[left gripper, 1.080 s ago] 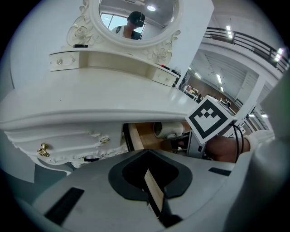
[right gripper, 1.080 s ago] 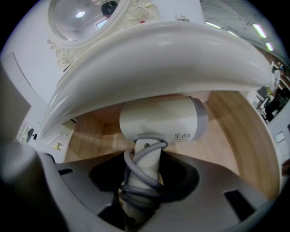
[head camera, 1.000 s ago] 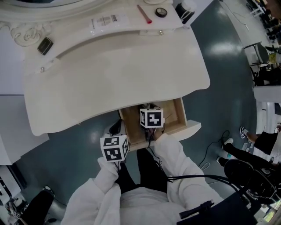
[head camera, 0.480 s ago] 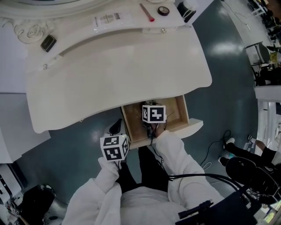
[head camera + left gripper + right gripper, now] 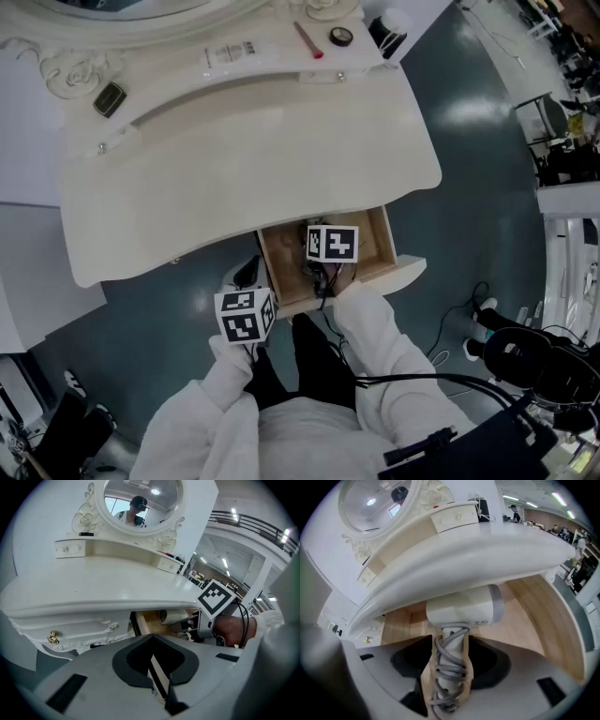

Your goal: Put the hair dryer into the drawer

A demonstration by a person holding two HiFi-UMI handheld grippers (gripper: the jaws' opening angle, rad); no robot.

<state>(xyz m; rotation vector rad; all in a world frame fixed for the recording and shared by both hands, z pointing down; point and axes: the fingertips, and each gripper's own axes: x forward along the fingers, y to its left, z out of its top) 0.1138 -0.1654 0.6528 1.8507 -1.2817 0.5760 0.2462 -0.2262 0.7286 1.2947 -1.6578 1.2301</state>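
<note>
The cream hair dryer (image 5: 461,609) lies in the open wooden drawer (image 5: 375,246) under the white dressing table (image 5: 244,169), its grey cord wound round the handle. My right gripper (image 5: 449,641) reaches down into the drawer (image 5: 525,616). Its jaws have just been opening and stand on either side of the handle with thin gaps, so they are open. In the left gripper view the dryer's barrel (image 5: 176,616) shows beside the right gripper's marker cube (image 5: 214,597). My left gripper (image 5: 157,667) hangs left of the drawer, shut and holding nothing. In the head view it (image 5: 246,274) sits below the table edge.
A round mirror (image 5: 140,498) stands on the table's back shelf. A red pen (image 5: 307,39), a small round black item (image 5: 340,36) and a dark box (image 5: 109,97) lie there. A brass knob (image 5: 53,637) marks the shut drawer at left. Teal floor surrounds the table.
The right gripper's marker cube has shifted slightly right over the drawer. The left gripper has stayed where it was.
</note>
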